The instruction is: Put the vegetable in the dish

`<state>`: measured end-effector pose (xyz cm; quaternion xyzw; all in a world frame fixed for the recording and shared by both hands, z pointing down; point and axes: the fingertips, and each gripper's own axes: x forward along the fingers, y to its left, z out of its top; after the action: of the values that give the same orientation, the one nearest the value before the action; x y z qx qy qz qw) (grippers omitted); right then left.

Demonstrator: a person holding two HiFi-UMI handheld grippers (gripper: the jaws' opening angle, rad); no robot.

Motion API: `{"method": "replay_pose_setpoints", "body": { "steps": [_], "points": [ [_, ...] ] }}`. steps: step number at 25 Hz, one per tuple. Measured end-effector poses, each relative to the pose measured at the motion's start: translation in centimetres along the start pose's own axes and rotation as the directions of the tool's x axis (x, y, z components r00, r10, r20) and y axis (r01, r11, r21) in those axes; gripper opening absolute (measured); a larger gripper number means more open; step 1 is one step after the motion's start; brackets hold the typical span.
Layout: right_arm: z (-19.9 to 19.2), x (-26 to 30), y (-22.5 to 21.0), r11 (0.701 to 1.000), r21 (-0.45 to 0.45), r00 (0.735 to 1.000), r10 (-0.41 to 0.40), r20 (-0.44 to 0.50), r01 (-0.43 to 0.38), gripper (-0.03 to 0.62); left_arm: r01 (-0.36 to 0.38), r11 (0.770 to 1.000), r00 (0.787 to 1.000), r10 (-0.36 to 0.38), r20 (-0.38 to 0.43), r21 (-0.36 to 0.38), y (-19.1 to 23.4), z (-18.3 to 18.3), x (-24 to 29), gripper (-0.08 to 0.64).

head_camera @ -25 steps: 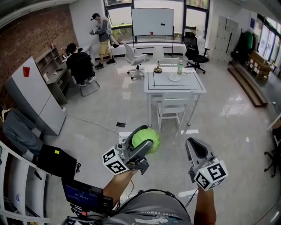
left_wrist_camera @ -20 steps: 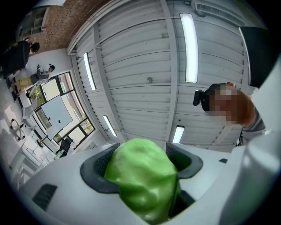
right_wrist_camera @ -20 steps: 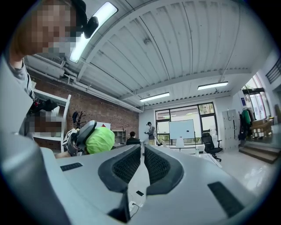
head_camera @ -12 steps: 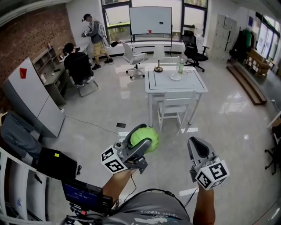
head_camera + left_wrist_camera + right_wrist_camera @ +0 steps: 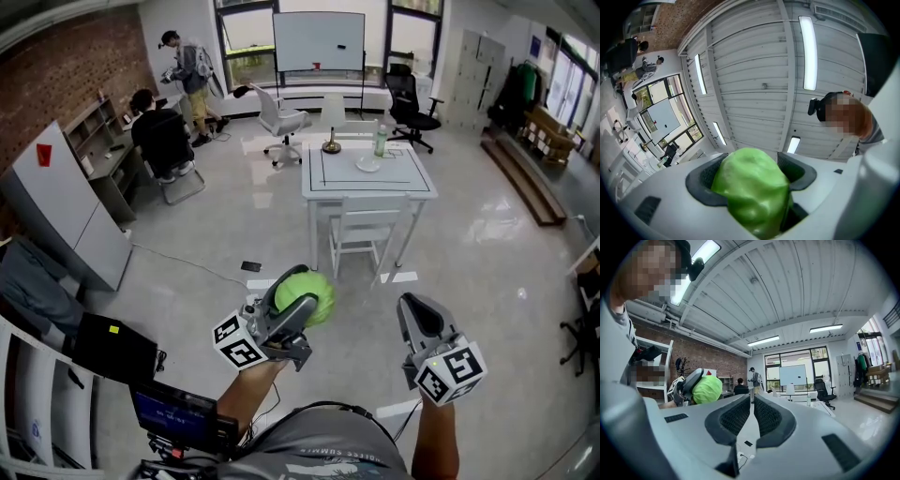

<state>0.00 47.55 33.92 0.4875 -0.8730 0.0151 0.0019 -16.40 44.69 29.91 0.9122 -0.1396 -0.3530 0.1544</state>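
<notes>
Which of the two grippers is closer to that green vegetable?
Left. The left gripper is shut on the vegetable, which sits between its jaws. The right gripper is shut on nothing and stays apart from the vegetable, off to its right.

Lighting: bright, even; daylight from windows (image 5: 319,37) at 12 o'clock of my head view, plus ceiling strip lights (image 5: 808,51).
Glare: sheen on floor (image 5: 497,230) at 3 o'clock.
Shadows: soft, faint.
Distortion: strong fisheye bend; black corners in both my gripper views.
Focus: vegetable (image 5: 752,192) slightly soft up close.
</notes>
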Motion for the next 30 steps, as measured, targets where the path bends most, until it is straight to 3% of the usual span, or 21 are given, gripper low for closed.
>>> {"method": "replay_pose_setpoints", "body": {
  "steps": [14,30],
  "points": [
    [-0.3,0.2,-2.8,0.999,0.003,0.999,0.042,-0.026,-0.042,0.011,-0.022,1.0,0.999,0.022,0.026,0.019,0.1,-1.0,1.4,0.334],
    [0.6,5.2,-3.0,1.0,0.02,1.0,0.009,-0.019,-0.008,0.009,-0.003,1.0,1.0,0.003,-0.002,0.0,4.3,2.2,2.0,0.334]
  ]
}}
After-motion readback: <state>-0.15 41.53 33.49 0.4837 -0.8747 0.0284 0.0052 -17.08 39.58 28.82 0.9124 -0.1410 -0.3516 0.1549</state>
